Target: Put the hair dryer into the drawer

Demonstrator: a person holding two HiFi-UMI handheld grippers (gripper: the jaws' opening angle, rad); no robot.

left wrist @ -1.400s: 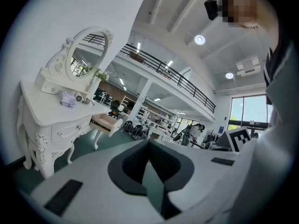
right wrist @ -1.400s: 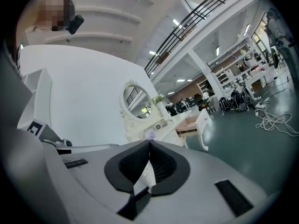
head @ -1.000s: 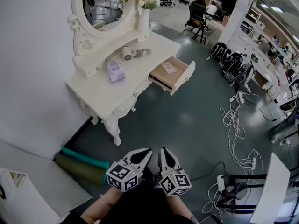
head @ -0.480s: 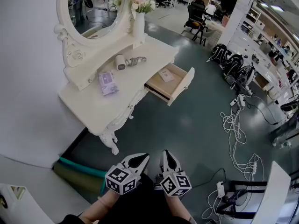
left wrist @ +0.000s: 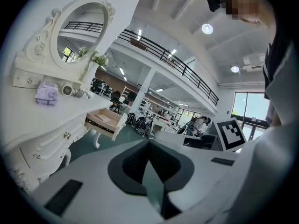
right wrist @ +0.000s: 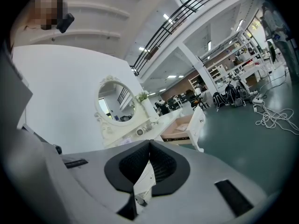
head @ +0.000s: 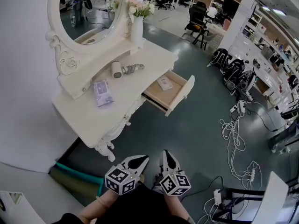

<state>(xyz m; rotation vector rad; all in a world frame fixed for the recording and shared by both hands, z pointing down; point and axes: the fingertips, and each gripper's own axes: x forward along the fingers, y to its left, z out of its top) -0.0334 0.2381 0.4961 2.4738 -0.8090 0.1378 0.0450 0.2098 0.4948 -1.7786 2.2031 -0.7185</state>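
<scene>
The left gripper point(head: 141, 158) and right gripper point(head: 166, 154) sit at the bottom centre, jaws closed together on nothing. The hair dryer point(head: 116, 69) lies well apart, upper left, on the white dressing table point(head: 122, 97), left of the open drawer point(head: 164, 91). Grey-green floor point(head: 196, 125) spreads right.

On the worktop point(head: 119, 113) stand one oval mirror point(head: 88, 6), one vase of flowers point(head: 137, 26), one hair dryer point(head: 116, 69) and one lilac packet point(head: 103, 92), its one open drawer point(head: 181, 93) holds one flat card point(head: 164, 83), and in front of the worktop the left hand-held gripper point(head: 144, 158) and the right hand-held gripper point(head: 166, 153) make two.
</scene>
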